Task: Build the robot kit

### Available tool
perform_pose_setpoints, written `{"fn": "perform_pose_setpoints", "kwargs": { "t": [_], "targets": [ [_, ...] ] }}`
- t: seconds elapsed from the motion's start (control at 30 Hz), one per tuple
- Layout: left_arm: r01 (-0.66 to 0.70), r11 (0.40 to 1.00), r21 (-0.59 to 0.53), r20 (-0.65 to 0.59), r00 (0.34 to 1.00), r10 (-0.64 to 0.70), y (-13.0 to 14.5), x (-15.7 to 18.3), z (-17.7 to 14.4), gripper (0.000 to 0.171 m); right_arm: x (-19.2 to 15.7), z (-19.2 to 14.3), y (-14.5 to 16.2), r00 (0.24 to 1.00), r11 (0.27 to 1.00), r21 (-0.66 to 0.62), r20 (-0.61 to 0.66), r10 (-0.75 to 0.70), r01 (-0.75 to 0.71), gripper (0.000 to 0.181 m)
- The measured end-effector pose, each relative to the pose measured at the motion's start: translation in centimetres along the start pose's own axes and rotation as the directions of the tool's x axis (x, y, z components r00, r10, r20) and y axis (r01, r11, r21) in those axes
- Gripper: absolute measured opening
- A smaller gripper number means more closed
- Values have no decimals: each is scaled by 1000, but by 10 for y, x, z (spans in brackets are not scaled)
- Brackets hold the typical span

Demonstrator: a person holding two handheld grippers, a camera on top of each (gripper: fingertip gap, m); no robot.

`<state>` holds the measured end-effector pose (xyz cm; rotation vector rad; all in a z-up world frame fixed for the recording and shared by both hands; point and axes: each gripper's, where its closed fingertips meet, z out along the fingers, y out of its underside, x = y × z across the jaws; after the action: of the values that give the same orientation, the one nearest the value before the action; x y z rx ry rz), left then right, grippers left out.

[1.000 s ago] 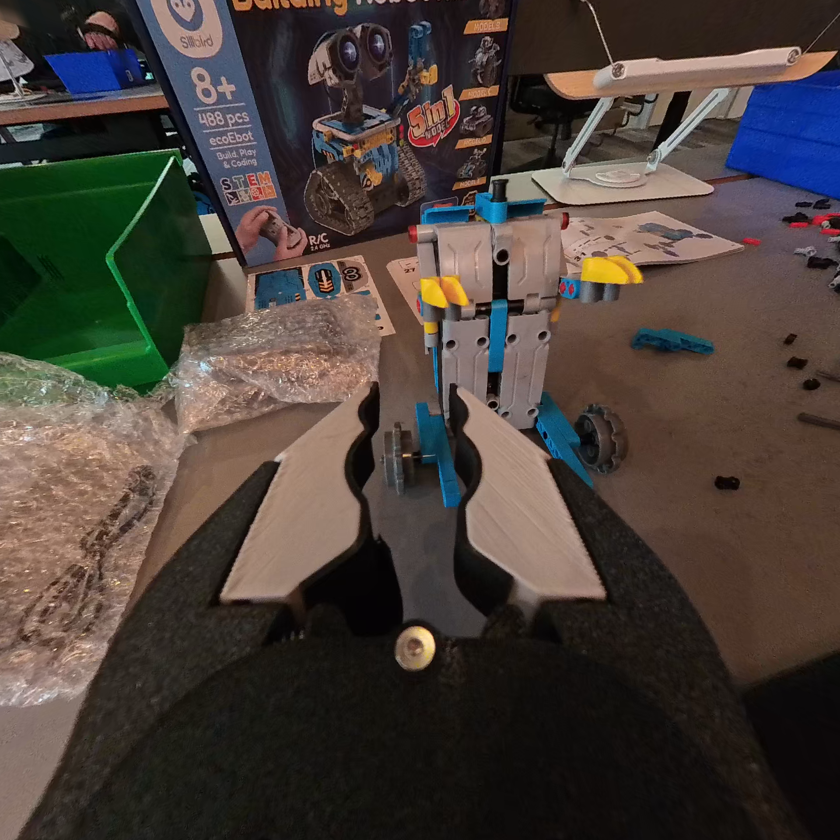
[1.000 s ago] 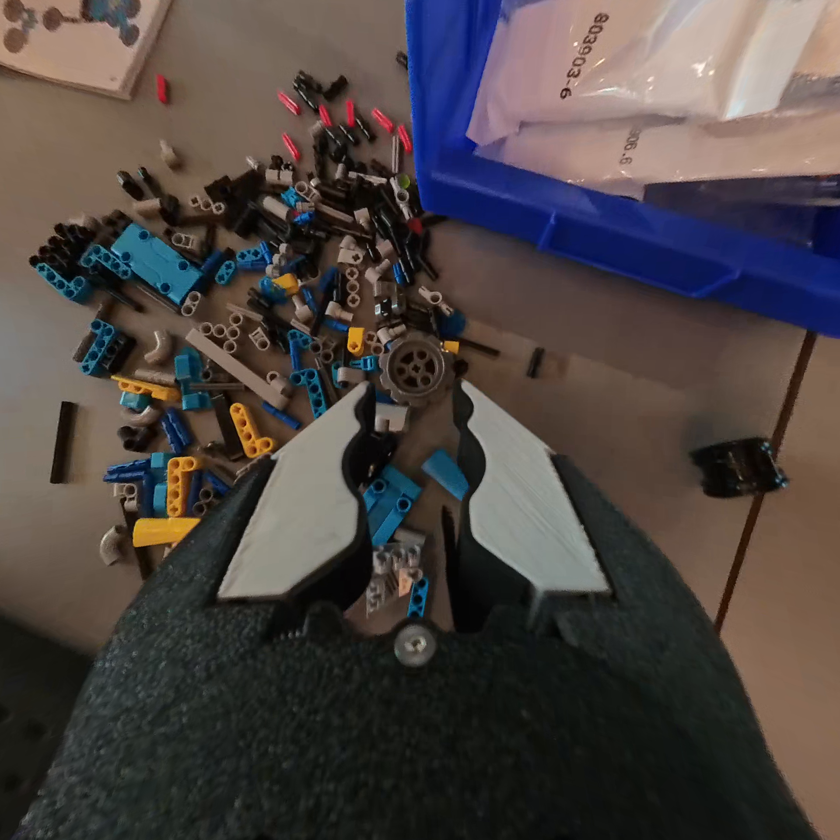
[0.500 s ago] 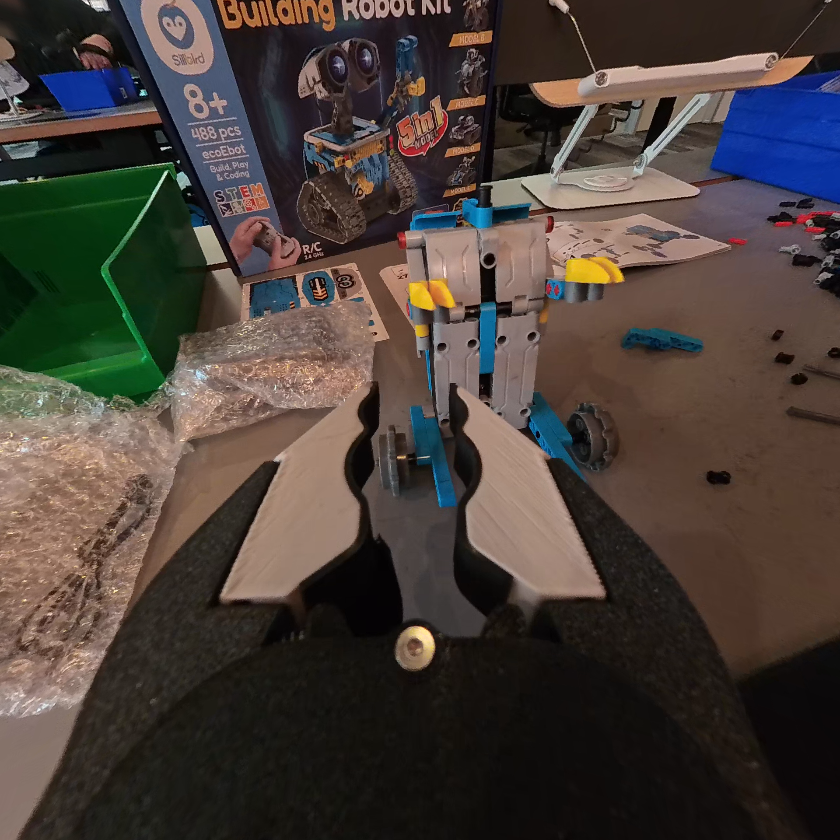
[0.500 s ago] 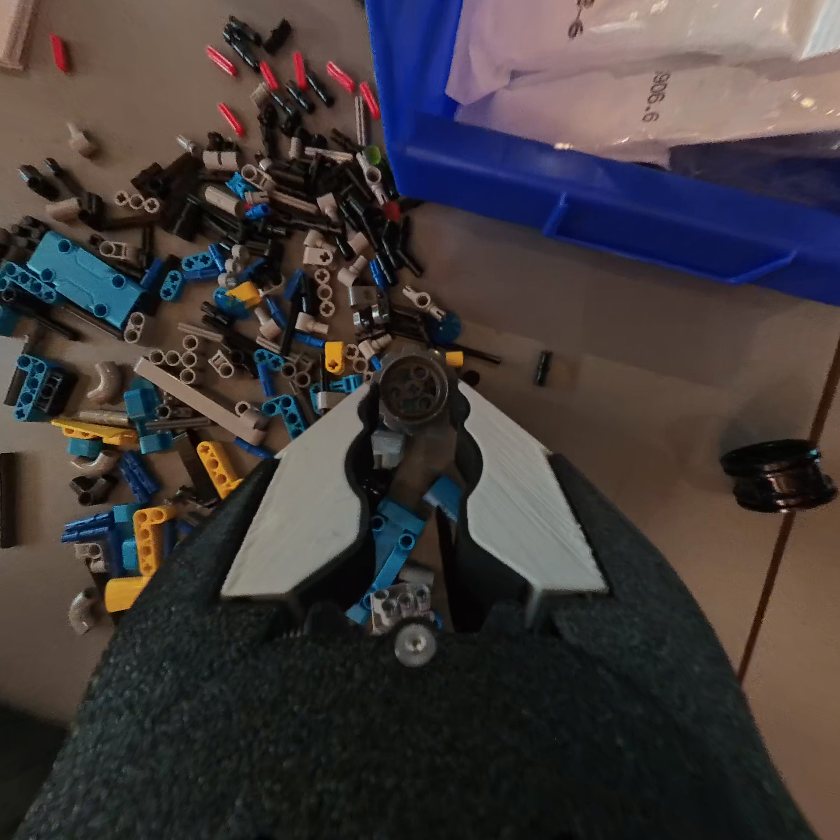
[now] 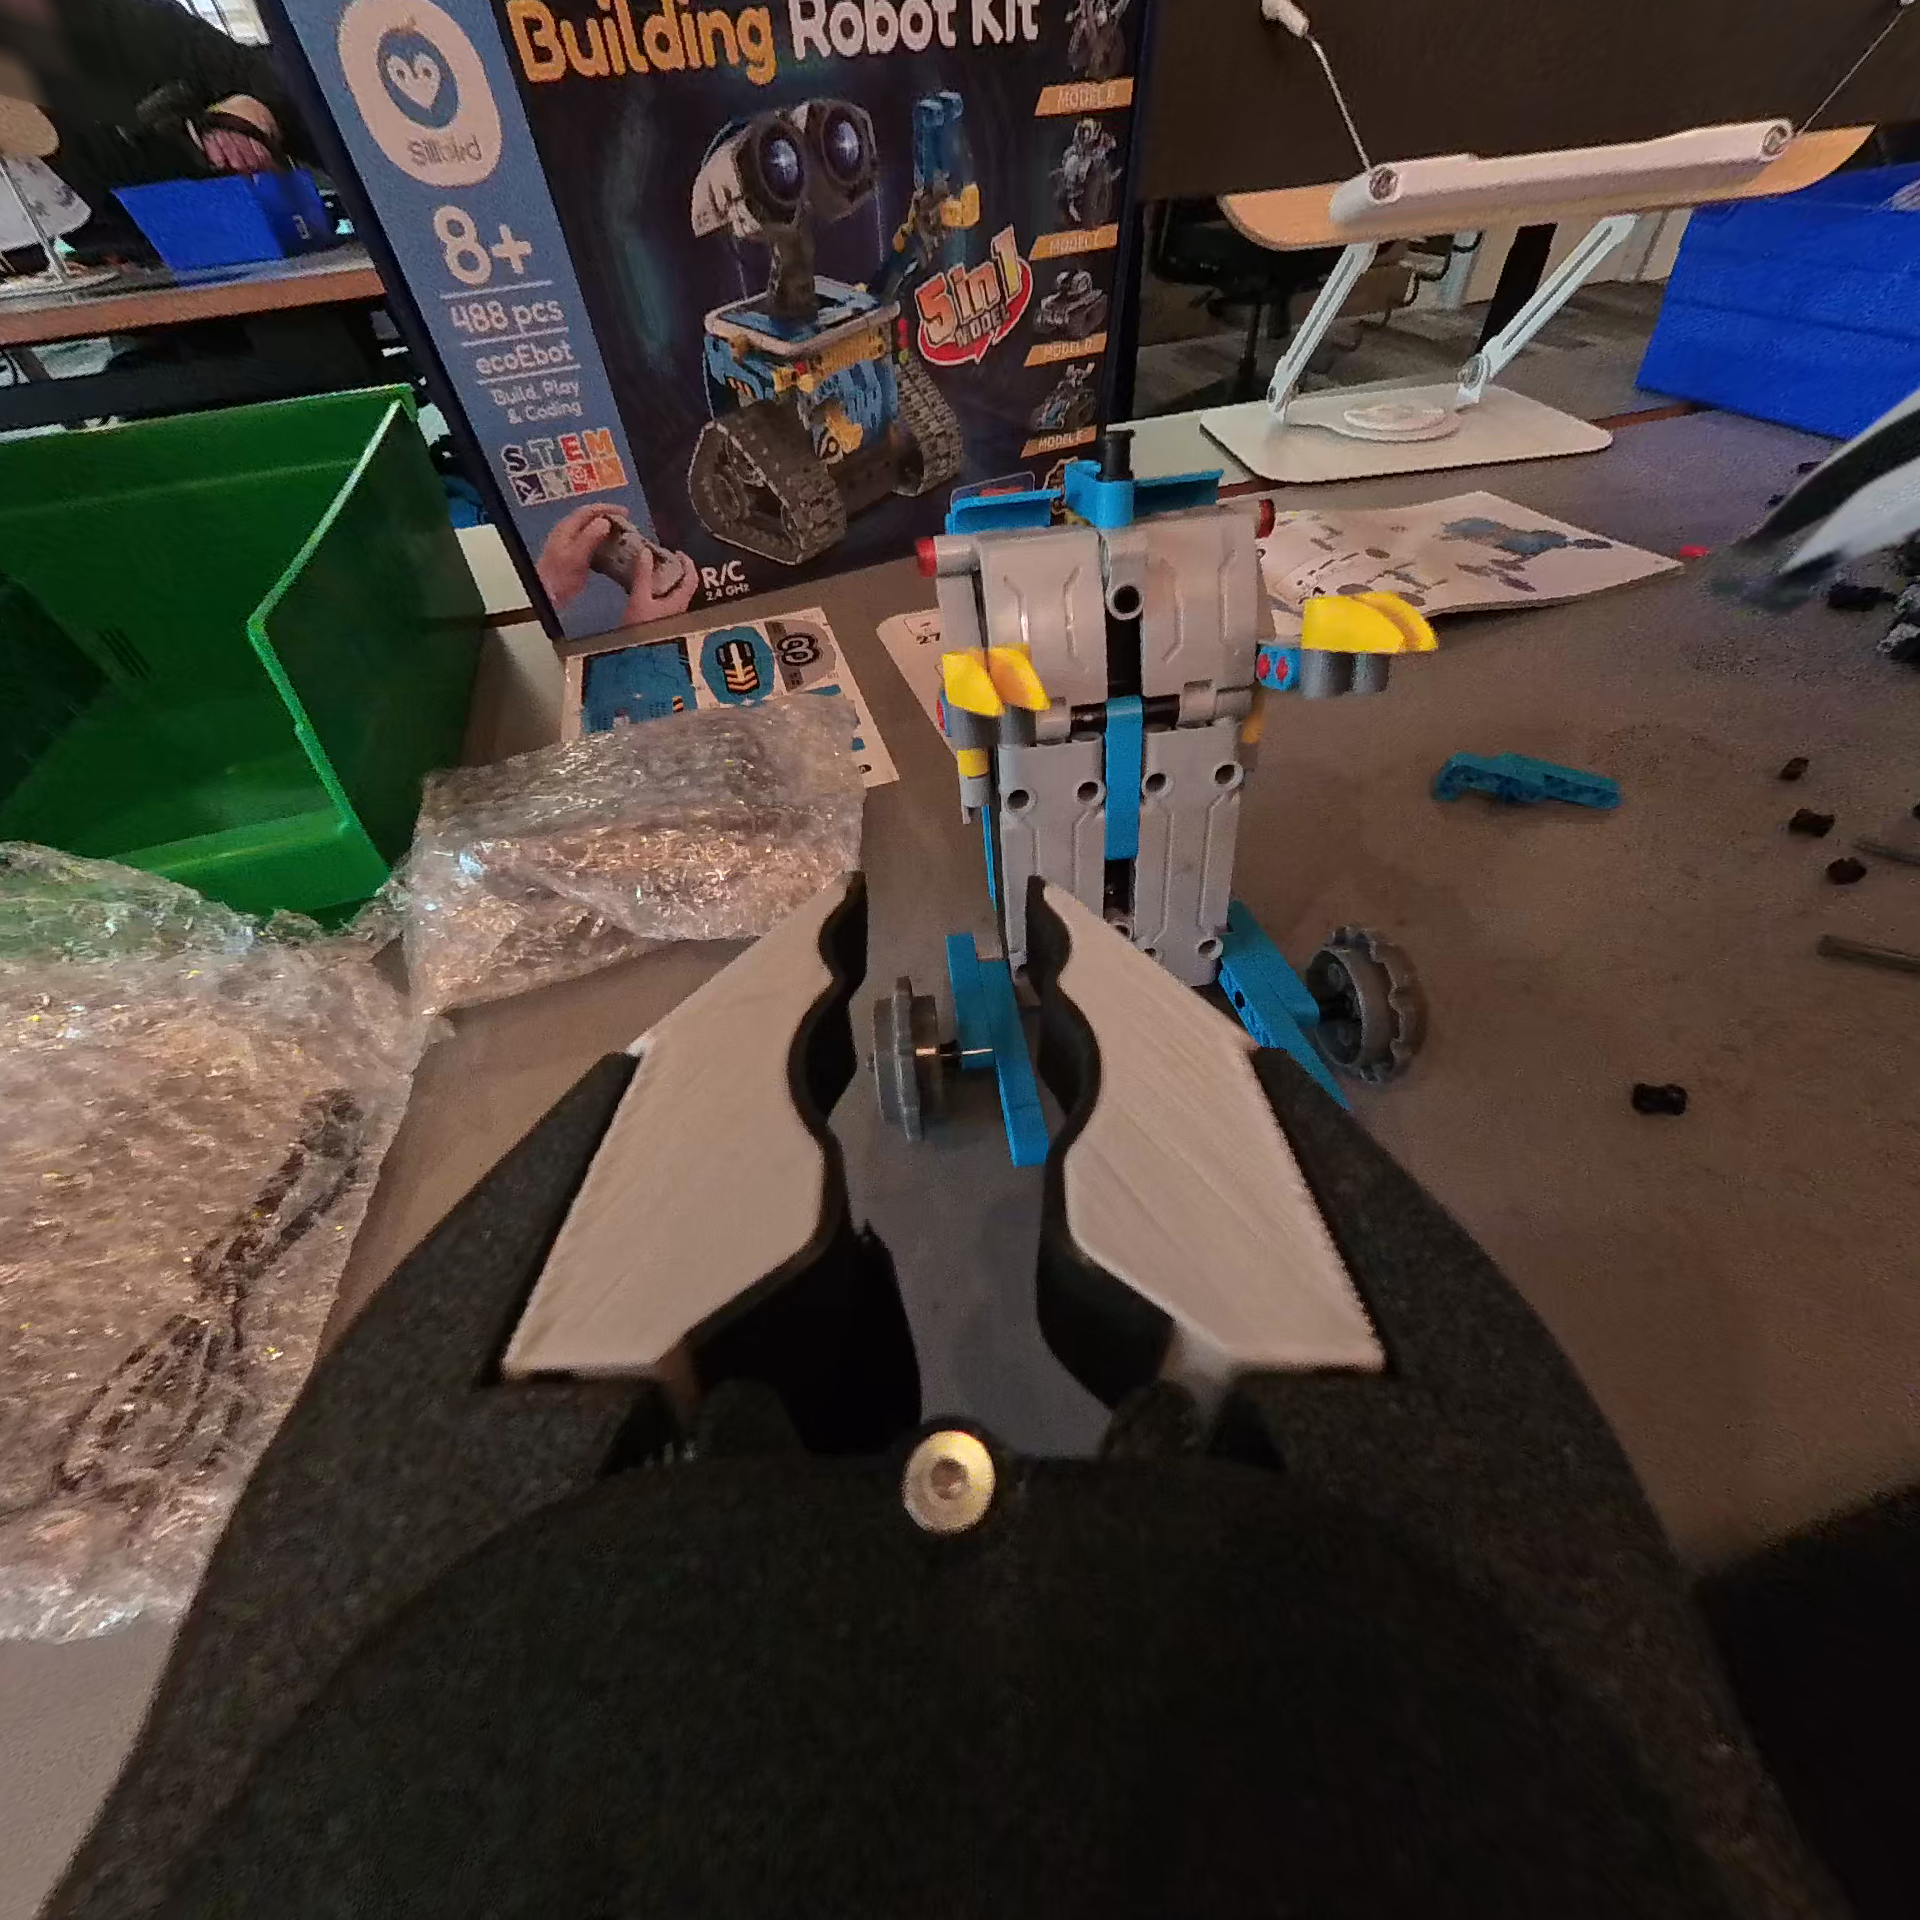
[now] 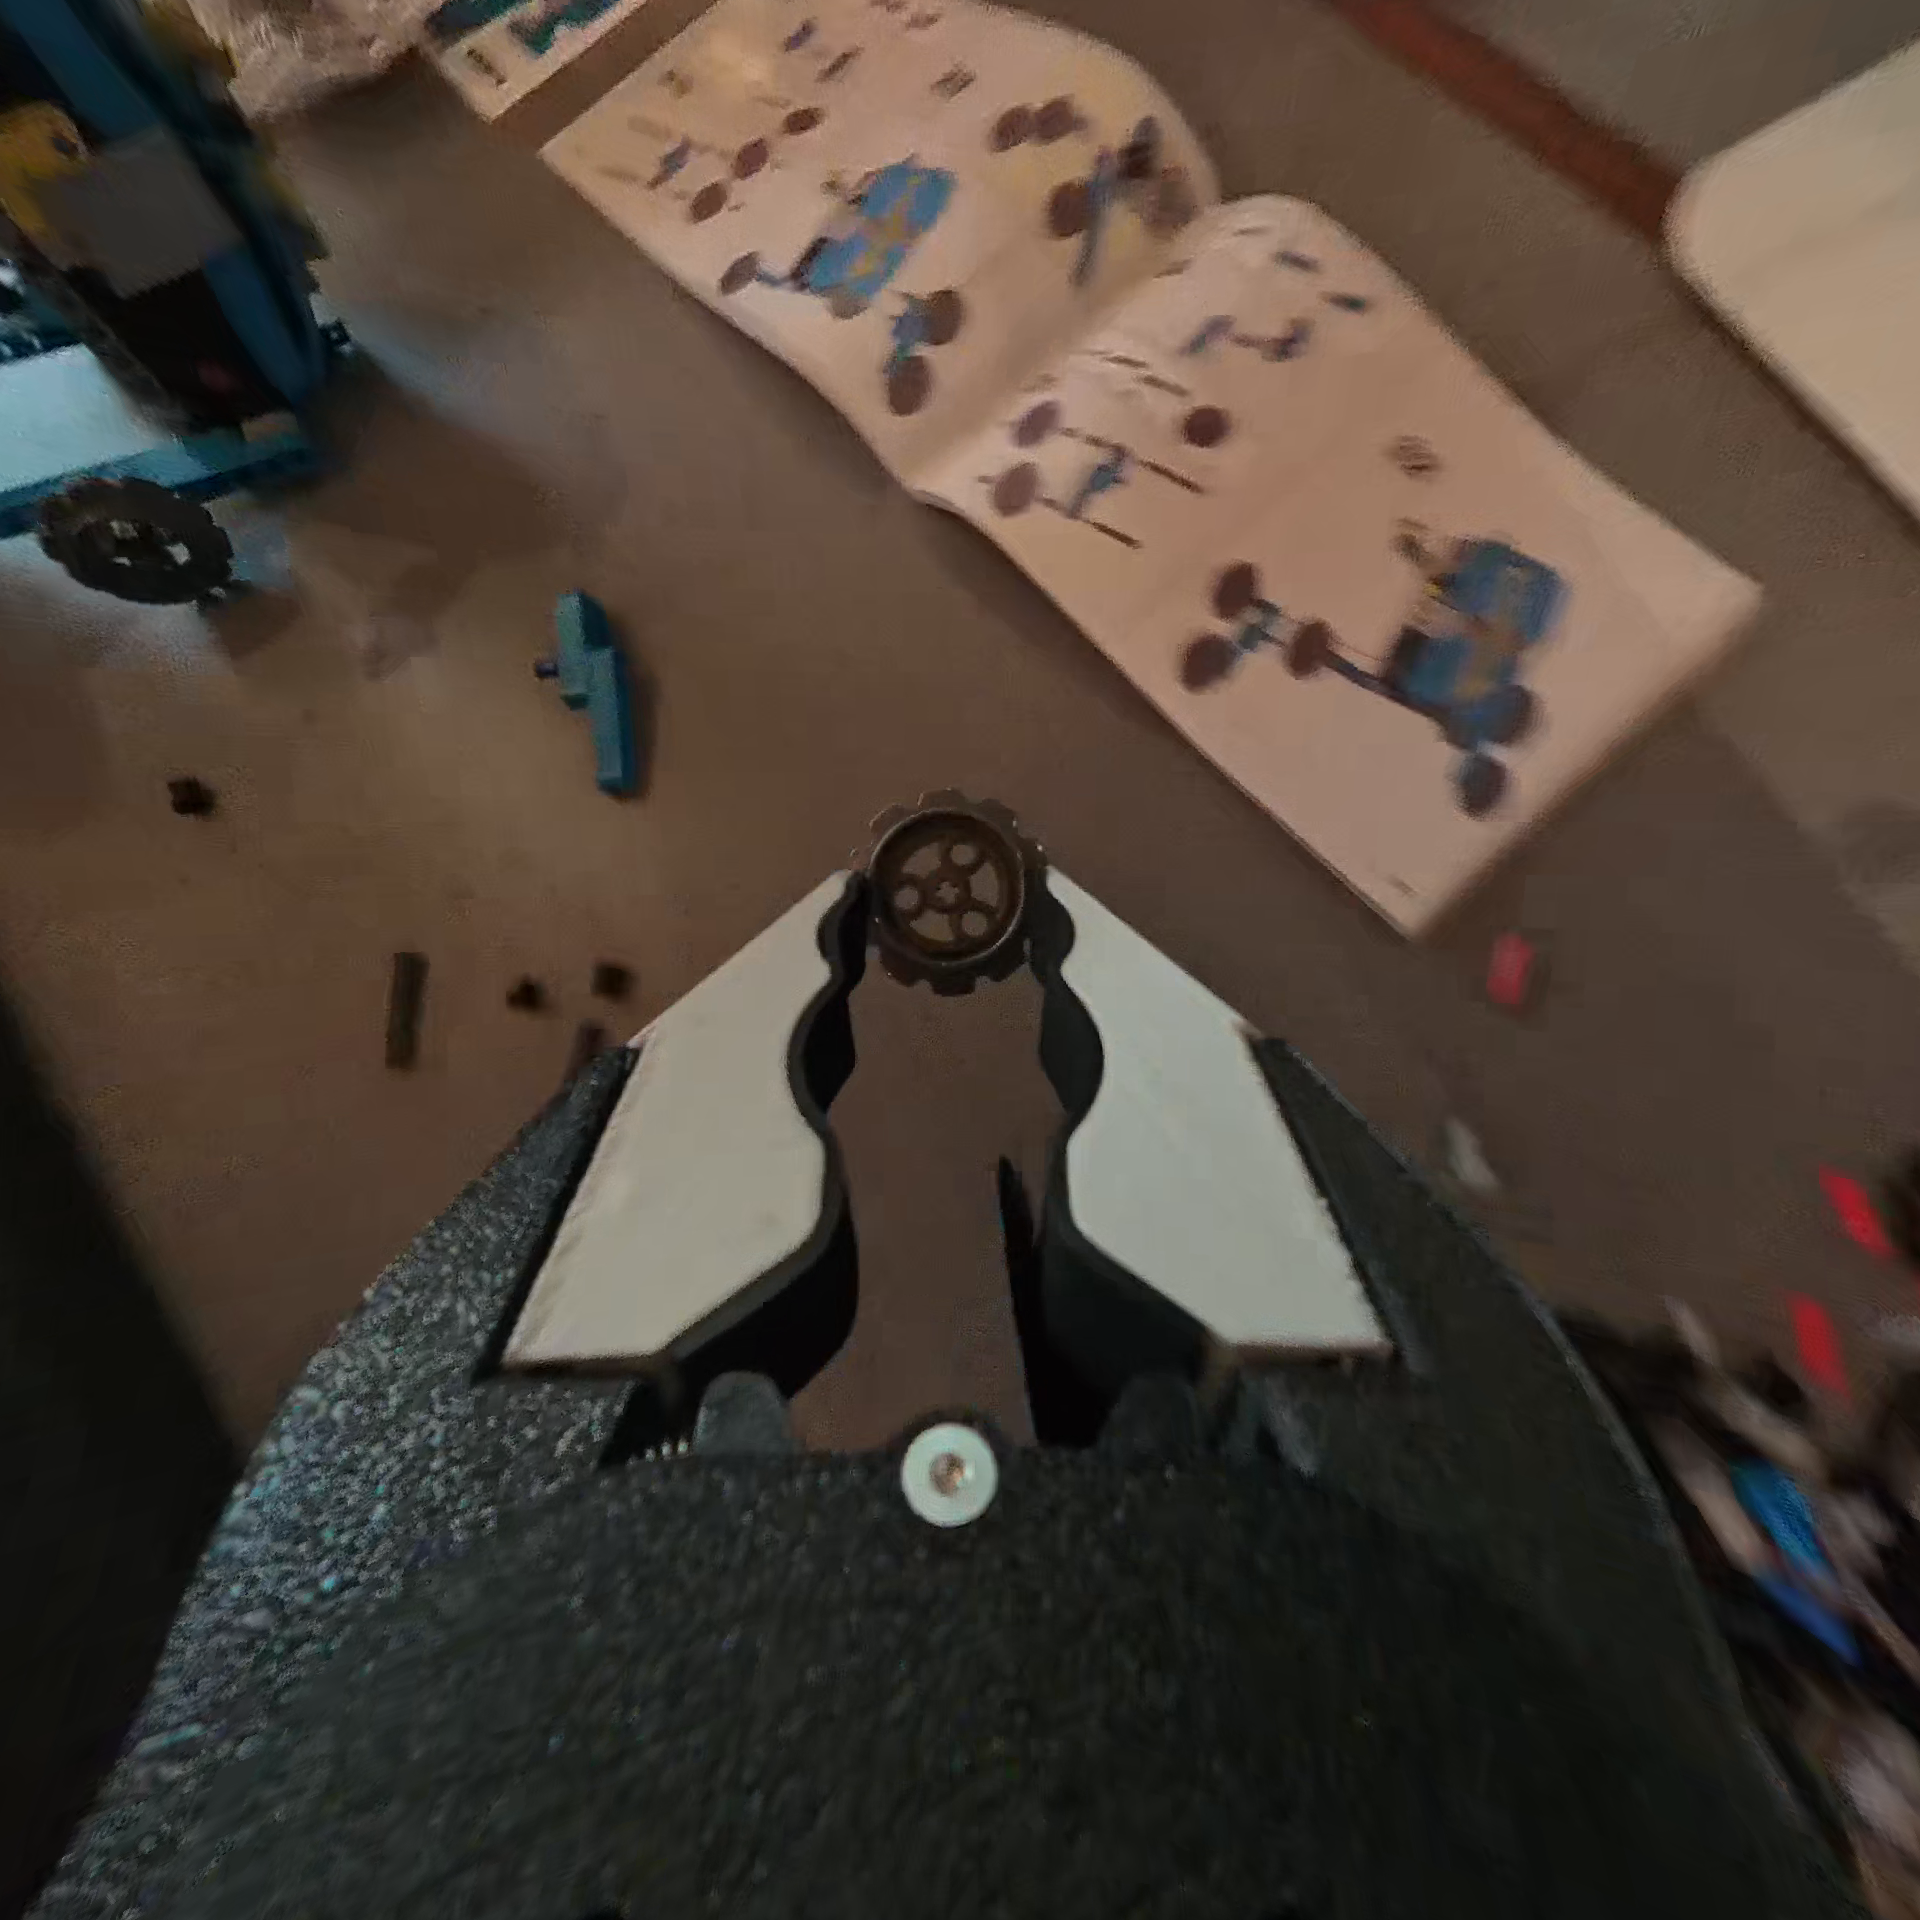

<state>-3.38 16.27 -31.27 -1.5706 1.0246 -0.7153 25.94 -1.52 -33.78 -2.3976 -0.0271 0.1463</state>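
A partly built grey, blue and yellow robot model (image 5: 1117,748) stands upright on the table. My left gripper (image 5: 945,894) is open at its base; the jaws straddle a blue leg beam (image 5: 997,1039) and a small grey wheel (image 5: 904,1049), with the right finger against the beam. A second grey wheel (image 5: 1361,1003) sits on the model's other side. My right gripper (image 6: 948,883) is shut on a loose grey toothed wheel (image 6: 951,920) and holds it above the table. It shows blurred at the left wrist view's right edge (image 5: 1849,499). The model shows blurred in the right wrist view (image 6: 156,260).
A green bin (image 5: 208,644) and bubble-wrap bundles (image 5: 623,852) lie at the left. The kit box (image 5: 727,312) stands behind the model. An open instruction booklet (image 6: 1143,416) lies ahead of the right gripper. A loose blue beam (image 6: 603,686) and small dark parts (image 6: 405,1008) lie between. A parts pile (image 6: 1818,1455) is at the right. Tip to tip, the grippers are about 35 centimetres apart.
My right gripper closed on the grey toothed wheel in the parts pile, lifted it and swung left toward the booklet and model. My left gripper stayed at the model's base.
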Motion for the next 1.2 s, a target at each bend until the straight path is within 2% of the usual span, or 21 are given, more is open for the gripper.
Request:
{"fn": "perform_pose_setpoints", "kwargs": {
  "t": [0.07, 0.13, 0.3, 0.33, 0.4, 0.5, 0.57, 0.67, 0.77, 0.8, 0.83, 0.93, 1.03, 1.13, 1.2],
  "targets": [
    [-1, 1000, 5, -3, 1000, 1, -1, 1, -1, 30, -15, 35, 0, 999, 997, -65, 34, -35, 38, 31],
    [-10, 1000, 10, -9, 1000, 10, -1, 2, -1, 30, -16, 58, 5, 996, 989, -114, -3, -93, 92, 30],
    [-43, 999, 10, -19, 999, 44, -1, 7, -1, 30, -20, 63, -2, 998, 994, -95, -21, -62, 60, 33],
    [-48, 999, 9, -20, 999, 48, -1, 8, -1, 30, -20, 58, -4, 998, 995, -78, -37, -59, 56, 42],
    [-53, 999, 12, -20, 998, 53, -1, 9, -2, 30, -22, 33, -9, 998, 999, -29, -51, -33, 31, 46],
    [-59, 998, 20, -21, 998, 59, -2, 10, -3, 30, -20, -39, 0, 994, 994, 97, -97, 53, -44, 47],
    [-69, 997, 26, -21, 997, 70, -3, 11, -4, 30, 3, -96, 37, 970, 987, 141, -217, 112, -82, 41],
    [-92, 995, 22, -20, 995, 93, -2, 13, -4, 30, 48, -172, 138, 884, 970, 110, -398, 245, -219, 41],
    [-110, 994, 3, -19, 994, 110, 1, 15, -1, 30, 71, -222, 236, 790, 929, 67, -506, 347, -365, 44],
    [-112, 994, 0, -18, 994, 112, 1, 15, -1, 30, 71, -231, 258, 770, 915, 58, -520, 369, -400, 46],
    [-113, 994, 2, -16, 993, 113, 1, 15, -1, 30, 70, -237, 271, 760, 905, 74, -516, 394, -419, 46],
    [-107, 994, 12, -9, 994, 107, -1, 13, -2, 30, 68, -236, 282, 761, 879, 143, -452, 466, -455, 46],
    [-105, 994, 18, -4, 994, 105, -1, 12, -4, 30, 73, -229, 293, 768, 882, 113, -450, 456, -457, 46],
    [-107, 994, 21, 6, 994, 107, -2, 11, -5, 30, 66, -217, 298, 799, 878, 80, -383, 464, -471, 38],
    [-109, 994, 23, 14, 994, 109, -2, 10, -7, 30, 62, -214, 297, 823, 894, 73, -365, 436, -442, 4]
  ]
}}
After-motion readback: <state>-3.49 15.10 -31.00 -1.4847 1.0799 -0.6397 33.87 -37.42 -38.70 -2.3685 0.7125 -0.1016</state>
